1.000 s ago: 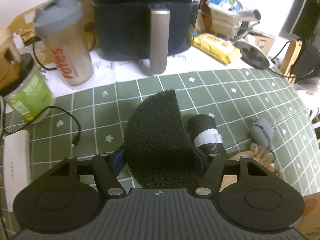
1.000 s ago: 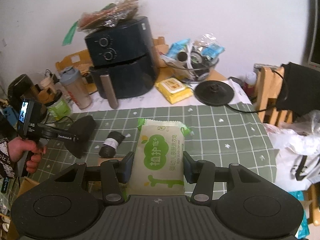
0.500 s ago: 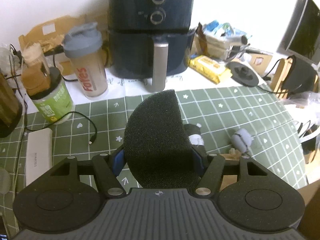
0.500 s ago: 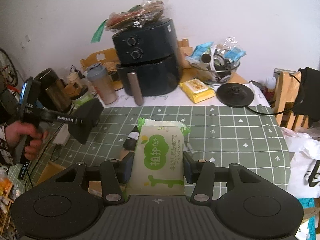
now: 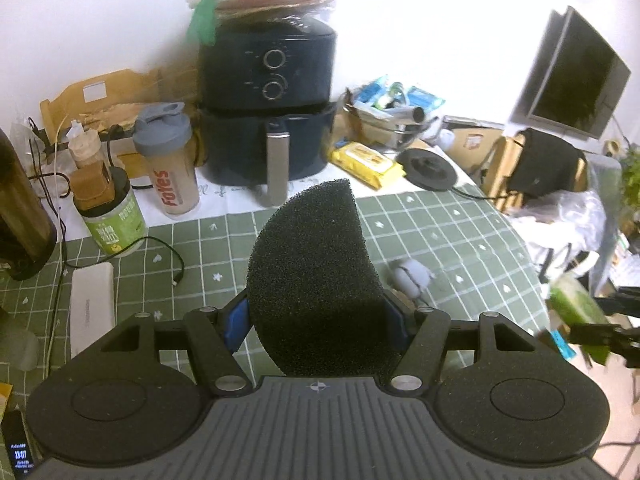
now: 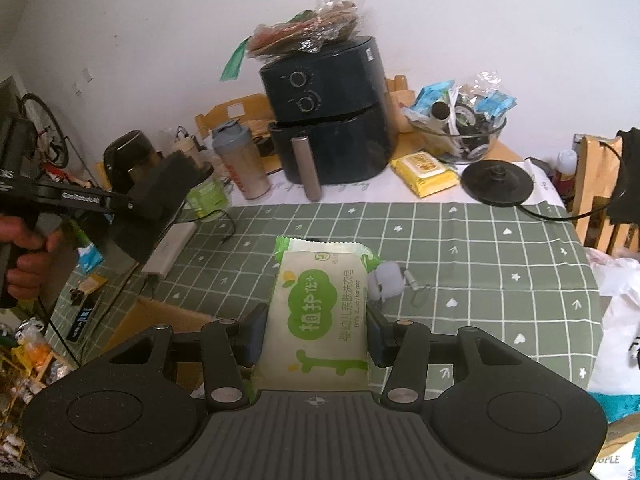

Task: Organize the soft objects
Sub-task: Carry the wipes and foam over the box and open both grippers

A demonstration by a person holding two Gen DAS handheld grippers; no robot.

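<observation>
Cluttered table [image 6: 480, 240], glass bowl [image 6: 460, 136] of packets

This is a lived-in home dining corner. An air fryer [image 6: 328, 116], a shaker bottle [image 5: 168, 160] and a snack bowl [image 6: 456, 128] crowd a table with a green checked cloth [image 6: 480, 248].

Both views are fisheye: straight lines are bowed toward the edges, and dark vignetted corners are seen. In the left wrist view, the wall [image 5: 440, 20] is overexposed to near white, with glare washing out the upper right; detail is lost there. The black foam [image 5: 312, 280] is rendered as a nearly textureless dark mass on its lower half. Motion blur is noted at the right edge, where a green packet [image 5: 576, 304] is smeared. The right wrist view is evenly and more softly lit; the wall [image 6: 160, 40] reads grey-white. Only faint, diffuse shadows are cast on the surface [image 6: 480, 248]. Print on the soap packet [image 6: 320, 312] is legible.
</observation>
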